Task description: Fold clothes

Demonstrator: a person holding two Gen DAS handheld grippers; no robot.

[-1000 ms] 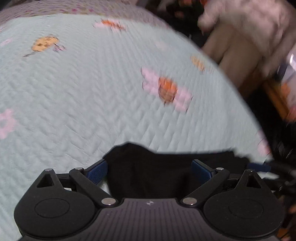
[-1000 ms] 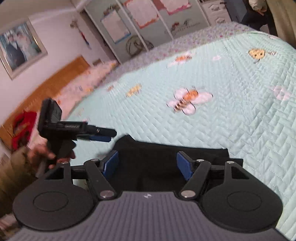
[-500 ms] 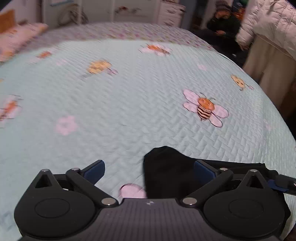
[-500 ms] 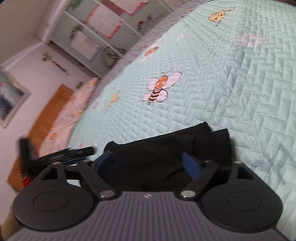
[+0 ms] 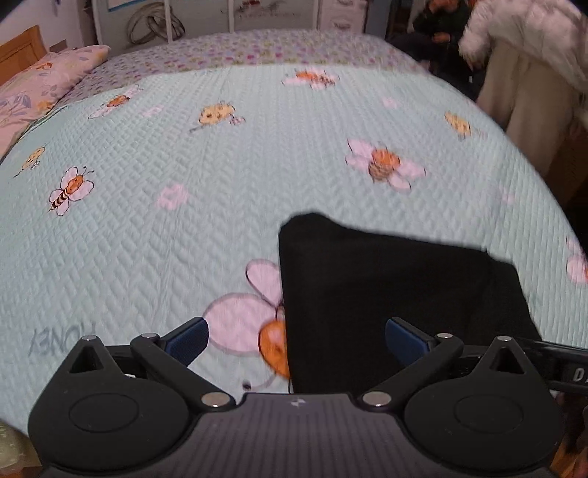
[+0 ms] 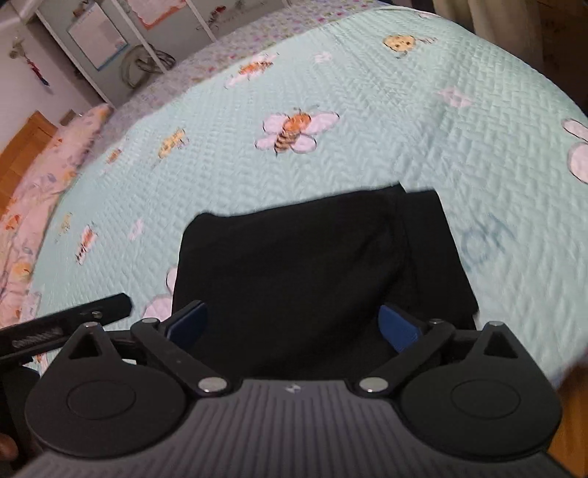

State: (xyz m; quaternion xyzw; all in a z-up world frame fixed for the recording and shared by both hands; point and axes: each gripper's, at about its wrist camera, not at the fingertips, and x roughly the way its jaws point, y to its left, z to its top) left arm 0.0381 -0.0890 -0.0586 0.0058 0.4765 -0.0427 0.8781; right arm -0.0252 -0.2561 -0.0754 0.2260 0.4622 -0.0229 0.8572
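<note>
A black folded garment lies flat on the mint quilted bedspread near the bed's front edge. My left gripper hangs above its left edge, jaws wide open, nothing between the blue pads. In the right wrist view the same black garment fills the middle, a darker folded layer along its right side. My right gripper is raised over it and its jaws are still opening; the pads press on nothing. The left gripper's black body pokes in at the left of that view.
The bedspread carries bee and flower prints. Pink floral pillows and a wooden headboard lie at the far left. A white padded coat hangs past the bed's right edge. Shelves and drawers stand behind the bed.
Both grippers lifted up and back from the black garment, which stays on the bed. The left one swung left, off the cloth. The right jaws widened.
</note>
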